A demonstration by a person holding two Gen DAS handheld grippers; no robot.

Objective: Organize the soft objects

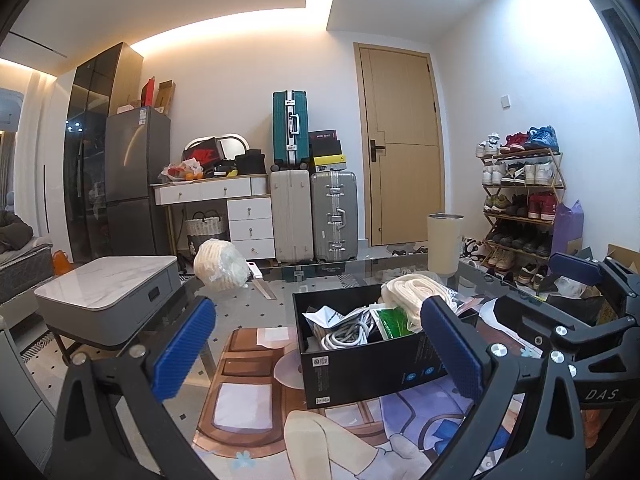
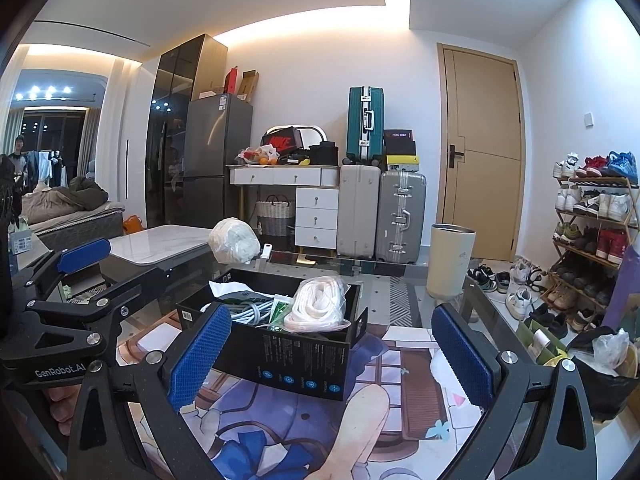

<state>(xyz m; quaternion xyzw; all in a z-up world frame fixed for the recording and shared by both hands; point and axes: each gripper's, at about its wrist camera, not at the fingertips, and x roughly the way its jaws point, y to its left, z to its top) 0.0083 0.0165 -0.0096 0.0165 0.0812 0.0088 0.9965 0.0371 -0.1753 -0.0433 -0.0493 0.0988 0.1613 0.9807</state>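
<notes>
Bagged bundle lay beyond the box, ahead of both spread grippers

The remaining bagged white bundle sat on the glass table behind the black box, toward its far-left corner, well apart from it; its long axis could not be told. Another cream bundle already lay inside the box. Left gripper and right gripper both stood wide apart, holding nothing, on the box's near side. The left appeared nearer.
</notes>
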